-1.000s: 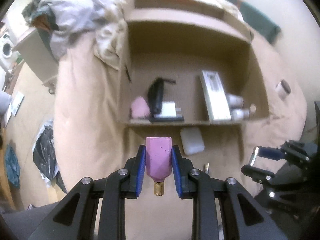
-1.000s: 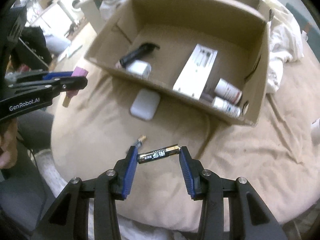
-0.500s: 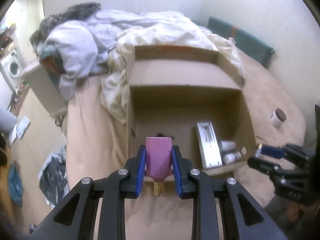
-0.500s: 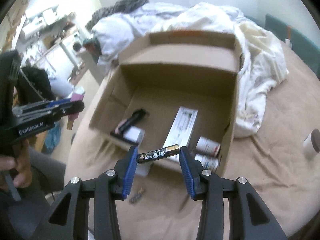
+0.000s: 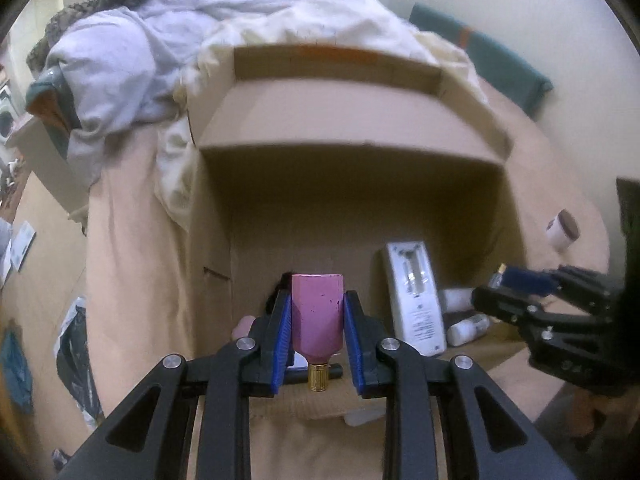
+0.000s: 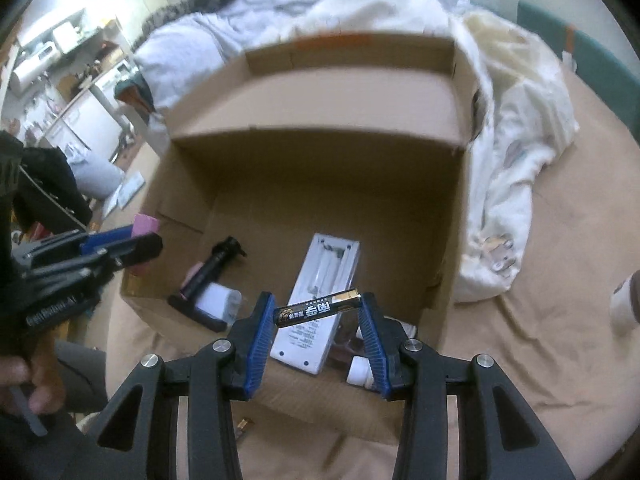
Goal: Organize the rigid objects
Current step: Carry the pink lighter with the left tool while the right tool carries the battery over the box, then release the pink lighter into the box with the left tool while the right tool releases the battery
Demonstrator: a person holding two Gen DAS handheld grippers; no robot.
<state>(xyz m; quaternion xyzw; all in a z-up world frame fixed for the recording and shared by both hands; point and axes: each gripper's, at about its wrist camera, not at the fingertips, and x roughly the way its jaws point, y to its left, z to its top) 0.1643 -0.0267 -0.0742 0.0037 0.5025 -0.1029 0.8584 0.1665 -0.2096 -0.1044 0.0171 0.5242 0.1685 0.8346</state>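
My left gripper (image 5: 317, 320) is shut on a pink ceramic nozzle with a brass tip (image 5: 317, 324), held just over the near wall of an open cardboard box (image 5: 352, 184). My right gripper (image 6: 318, 312) is shut on a black and gold battery (image 6: 318, 307), held crosswise over the box's near edge (image 6: 340, 396). Inside the box lie a white flat package (image 6: 320, 304), a black tool (image 6: 214, 270), a white adapter (image 6: 218, 300) and white bottles (image 5: 464, 322). Each gripper shows in the other's view, the right one (image 5: 504, 280) and the left one (image 6: 132, 240).
The box sits on a bed with a tan sheet (image 6: 540, 320). Rumpled white and grey bedding (image 5: 168, 56) lies behind the box. A small white jar with a brown lid (image 5: 562, 234) stands on the right. A small brass part (image 6: 244, 426) lies on the sheet by the box.
Both grippers have risen and moved forward toward the box, from over the sheet in front of it to over its near edge. Each still holds its object.
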